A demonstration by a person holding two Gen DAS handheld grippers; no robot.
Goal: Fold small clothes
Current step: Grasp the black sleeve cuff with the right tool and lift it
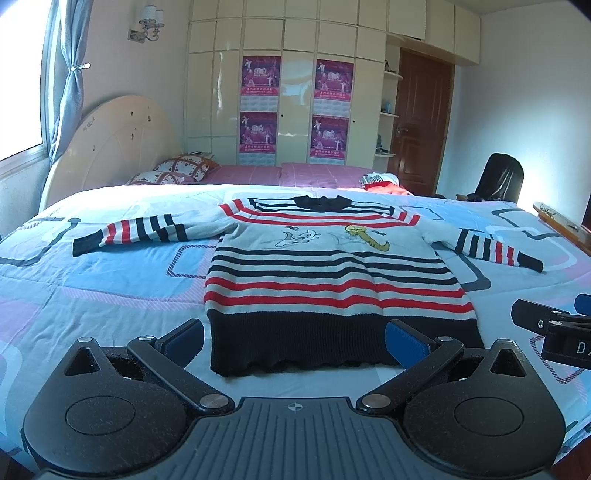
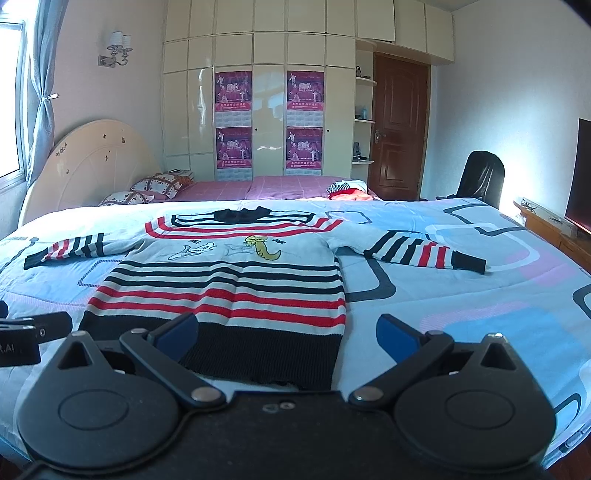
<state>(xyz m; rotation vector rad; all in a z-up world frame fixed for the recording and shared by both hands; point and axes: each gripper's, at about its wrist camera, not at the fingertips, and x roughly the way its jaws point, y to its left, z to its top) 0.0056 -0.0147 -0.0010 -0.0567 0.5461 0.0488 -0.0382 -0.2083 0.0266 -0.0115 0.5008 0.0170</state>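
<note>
A home bedroom: bed point(image 1: 110, 288) with headboard point(image 1: 110, 155), pillows point(image 1: 177, 170), wardrobe point(image 1: 288, 92), curtained window point(image 1: 22, 74)

A blue quilt point(image 1: 110, 280) with looping grey and pink shapes covers the bed, and a pink sheet point(image 1: 258, 173) shows beyond it. Two patterned pillows point(image 1: 173, 170) lie against the pale curved headboard point(image 1: 110, 147). Four purple posters point(image 2: 233, 92) hang on the glossy cream wardrobe point(image 2: 269, 48), beside a brown door point(image 2: 400, 125). A black chair point(image 2: 480, 177) stands near the far right corner. A wall lamp point(image 1: 149, 22) hangs above a tied blue curtain point(image 1: 72, 74).
</note>
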